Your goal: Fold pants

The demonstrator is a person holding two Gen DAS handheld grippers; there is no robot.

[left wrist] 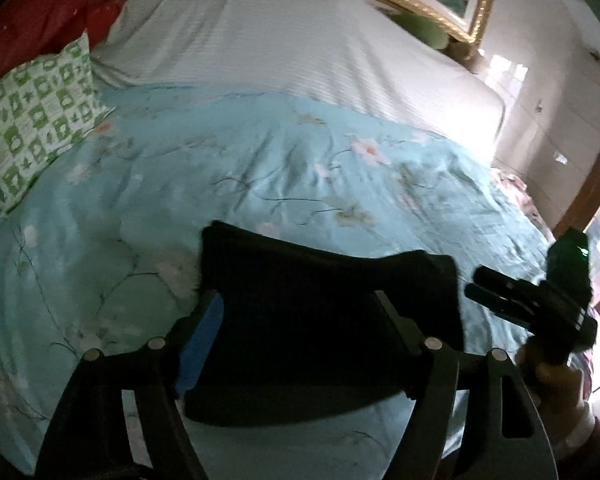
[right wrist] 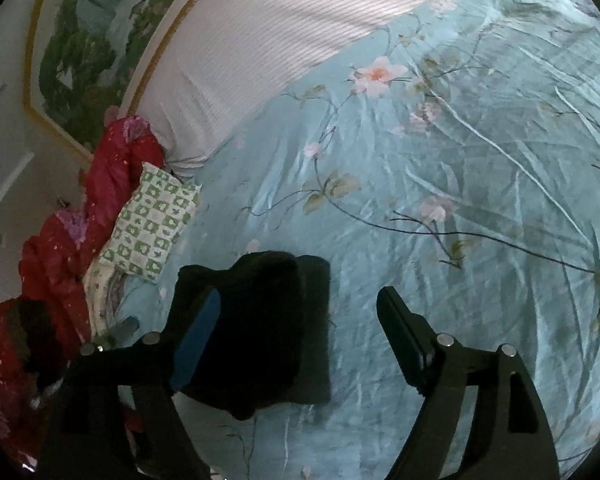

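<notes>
Left tongs (left wrist: 300, 320) stood apart, straddling the pants (left wrist: 324, 320), which lay as a compact dark bundle on the bed (left wrist: 260, 168), apparently folded. Right tongs (right wrist: 296, 328) were also apart, hovering beside the bundle, gripping nothing, seemingly released.

Dim, soft-focus fisheye frames with dark vignetted corners; daylight glare blows out the left view's right edge.
</notes>
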